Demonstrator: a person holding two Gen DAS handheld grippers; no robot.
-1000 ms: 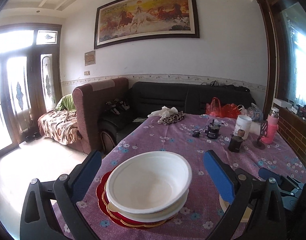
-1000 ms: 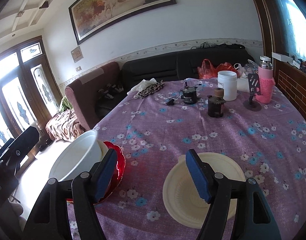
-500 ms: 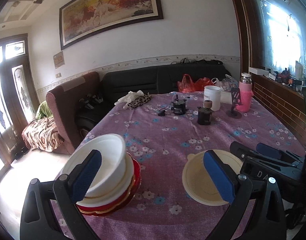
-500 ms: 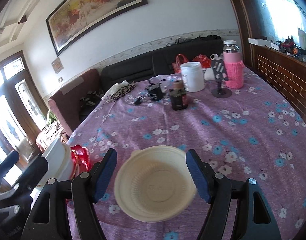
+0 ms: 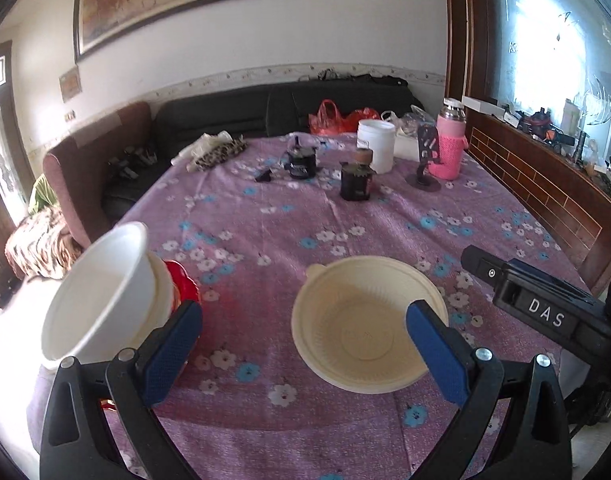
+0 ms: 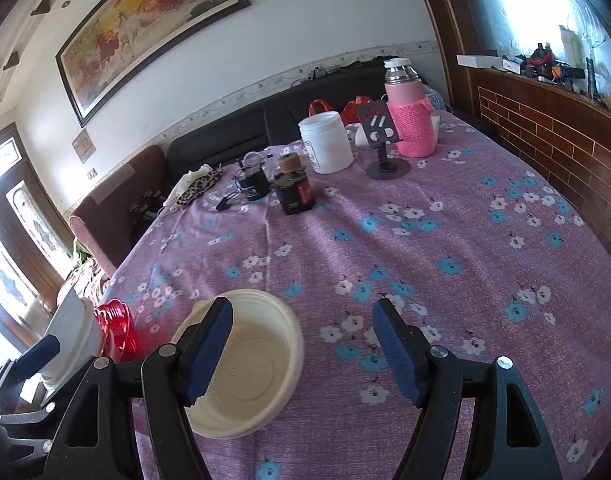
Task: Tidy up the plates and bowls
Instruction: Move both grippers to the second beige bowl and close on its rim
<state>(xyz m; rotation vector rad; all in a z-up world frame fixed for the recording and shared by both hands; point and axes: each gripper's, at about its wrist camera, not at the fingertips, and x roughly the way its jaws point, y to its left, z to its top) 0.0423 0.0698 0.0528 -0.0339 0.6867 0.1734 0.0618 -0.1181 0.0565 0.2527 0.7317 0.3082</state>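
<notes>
A cream bowl stands upright on the purple flowered cloth. My left gripper is open around it, and its right finger overlaps the bowl's right rim. To the left, a white bowl sits on a cream plate and a red plate. In the right wrist view my right gripper is open, with its left finger over the cream bowl. The white bowl and red plate lie further left.
At the table's far end stand a black jar, a white tub, a pink flask and a phone stand. A brick sill runs along the right. A dark sofa is behind the table.
Both grippers swung right and dipped. In the left view the white bowl stack slid from between the fingers to the left and the cream bowl came in. In the right view the cream bowl slid leftward.
</notes>
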